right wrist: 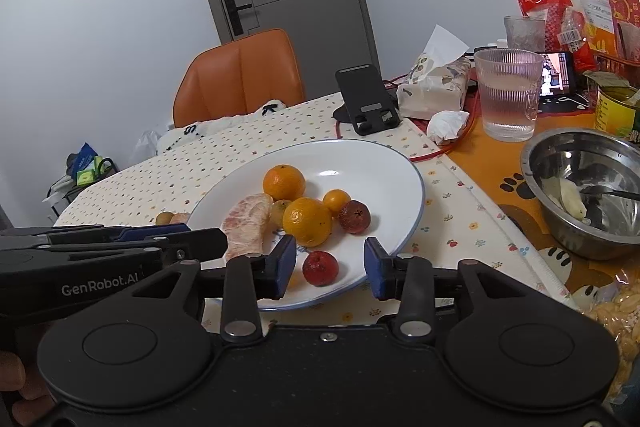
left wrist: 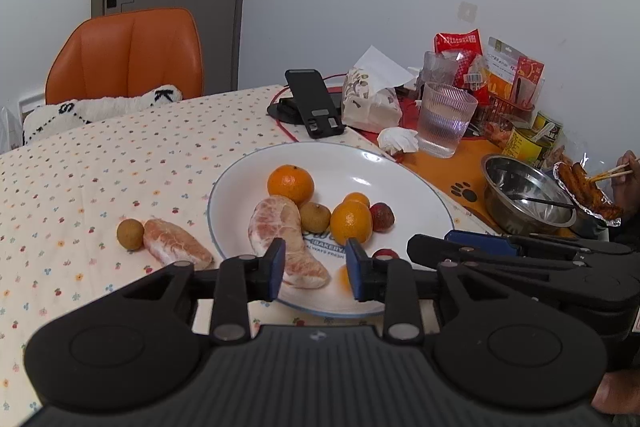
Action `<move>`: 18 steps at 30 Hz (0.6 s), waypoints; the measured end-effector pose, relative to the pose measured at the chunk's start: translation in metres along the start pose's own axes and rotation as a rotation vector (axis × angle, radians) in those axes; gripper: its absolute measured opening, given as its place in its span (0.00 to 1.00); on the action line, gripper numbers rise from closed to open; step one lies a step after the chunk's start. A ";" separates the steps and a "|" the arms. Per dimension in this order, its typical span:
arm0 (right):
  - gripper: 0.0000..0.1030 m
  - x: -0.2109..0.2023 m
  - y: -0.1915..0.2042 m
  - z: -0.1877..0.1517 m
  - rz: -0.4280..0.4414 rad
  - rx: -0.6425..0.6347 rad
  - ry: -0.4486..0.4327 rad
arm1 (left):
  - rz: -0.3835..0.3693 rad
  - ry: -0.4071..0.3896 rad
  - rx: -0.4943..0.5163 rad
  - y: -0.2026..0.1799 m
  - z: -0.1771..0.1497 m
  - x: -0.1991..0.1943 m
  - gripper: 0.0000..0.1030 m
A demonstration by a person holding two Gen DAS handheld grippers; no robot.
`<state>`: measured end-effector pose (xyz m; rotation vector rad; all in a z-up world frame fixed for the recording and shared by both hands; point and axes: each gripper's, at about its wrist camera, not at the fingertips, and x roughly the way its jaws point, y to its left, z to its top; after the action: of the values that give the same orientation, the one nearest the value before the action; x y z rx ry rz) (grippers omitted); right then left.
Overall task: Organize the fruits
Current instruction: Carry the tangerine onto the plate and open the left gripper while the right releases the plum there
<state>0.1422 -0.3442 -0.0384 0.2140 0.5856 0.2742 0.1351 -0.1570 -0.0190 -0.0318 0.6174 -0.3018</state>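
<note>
I saw the plate (left wrist: 404,183) crowded with fruit; bare rim stayed only toward 12 o'clock. A pomelo wedge (left wrist: 176,242) and longan (left wrist: 130,233) lay off it at 9 o'clock. My left gripper (left wrist: 316,269) and right gripper (right wrist: 330,267) hovered level, both wide, holding nothing.

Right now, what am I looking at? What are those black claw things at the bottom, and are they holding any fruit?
They are hand-held grippers, one in each of a person's hands, each carrying a camera that looks along its two fingers. One picture comes from the left gripper, the other from the right gripper. Both are open and hold nothing. Ahead is a white plate with oranges, peeled pomelo and small red fruits. Another pomelo piece and a small brown fruit lie beside it on the tablecloth.
</note>
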 end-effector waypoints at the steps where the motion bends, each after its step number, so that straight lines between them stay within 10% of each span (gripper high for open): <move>1: 0.38 0.000 0.001 0.000 0.001 0.001 0.001 | 0.005 -0.001 -0.002 0.001 0.000 -0.001 0.35; 18: 0.50 0.002 0.026 0.000 0.037 -0.008 -0.001 | 0.101 -0.003 -0.070 0.042 -0.008 -0.024 0.71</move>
<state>0.1386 -0.3196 -0.0322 0.2173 0.5795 0.3122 0.1228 -0.1097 -0.0173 -0.0678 0.6247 -0.1825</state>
